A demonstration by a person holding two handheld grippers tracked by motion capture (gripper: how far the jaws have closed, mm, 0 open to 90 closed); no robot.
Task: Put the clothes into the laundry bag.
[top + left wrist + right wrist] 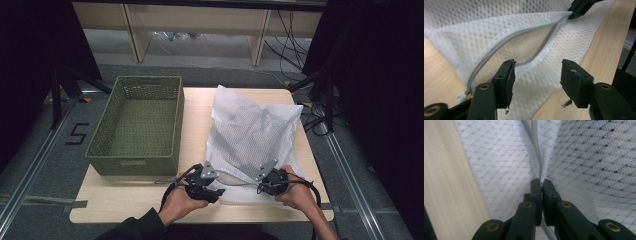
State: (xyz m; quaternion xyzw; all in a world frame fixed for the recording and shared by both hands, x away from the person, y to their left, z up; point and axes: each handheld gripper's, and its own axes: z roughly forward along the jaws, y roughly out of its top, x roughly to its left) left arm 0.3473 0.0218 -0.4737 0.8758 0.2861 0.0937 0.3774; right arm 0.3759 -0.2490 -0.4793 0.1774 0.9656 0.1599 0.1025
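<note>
On the wooden table [125, 200], just right of the green woven basket [137, 125], lies a white mesh laundry bag [252, 130], its zippered edge toward the person. Basket and bag sit side by side, close together; whether they touch cannot be told.

Left gripper [212, 189]: held at the bag's near left corner, on the basket side. Seen from the left gripper view, this gripper [537, 75] has its jaws standing apart, with the bag's mesh [499, 37] lying below and between them; the pads press on nothing. The grey zipper [506, 42] curves open beneath them, and the zipper's end [465, 93] sits beside the left jaw.

Right gripper [261, 187]: held at the bag's near edge, on the side away from the basket. From the right gripper view, this gripper [541, 182] has its jaws together, clamped on the bag's fabric at the zipper line [536, 150]. It also appears at the top of the left gripper view [574, 12], pinching the far end of the zipper opening.

Both hands rest at the table's near edge.
</note>
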